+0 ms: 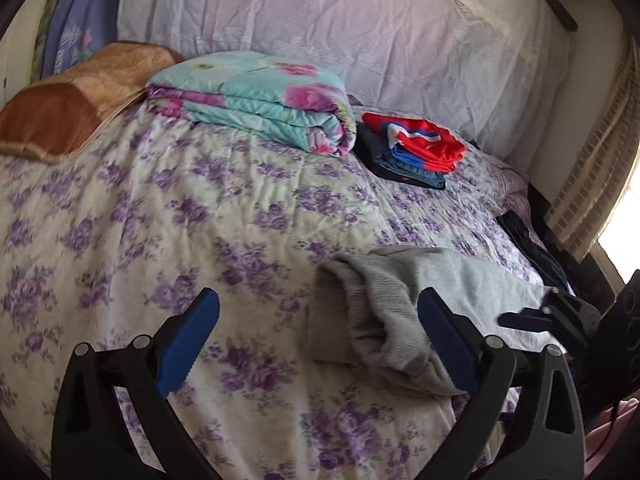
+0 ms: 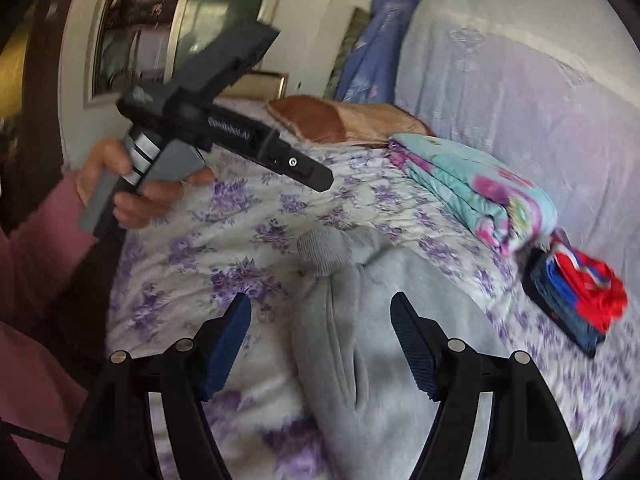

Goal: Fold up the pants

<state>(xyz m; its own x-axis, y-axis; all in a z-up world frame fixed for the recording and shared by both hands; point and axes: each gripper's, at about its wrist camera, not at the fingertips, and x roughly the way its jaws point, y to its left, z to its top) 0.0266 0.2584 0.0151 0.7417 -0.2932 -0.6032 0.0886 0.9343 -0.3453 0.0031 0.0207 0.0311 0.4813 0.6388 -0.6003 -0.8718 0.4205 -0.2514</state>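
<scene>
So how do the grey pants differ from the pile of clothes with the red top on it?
The grey pants lie loose and rumpled near the tools, one ribbed cuff bunched up; the clothes pile is stacked further back beside the floral quilt. The pants are one pale grey colour; the pile mixes red, blue and dark denim. Both rest on the purple-flowered bedspread.

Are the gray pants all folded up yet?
Partly: the gray pants lie bunched, ribbed cuff doubled over, not neatly stacked.
</scene>
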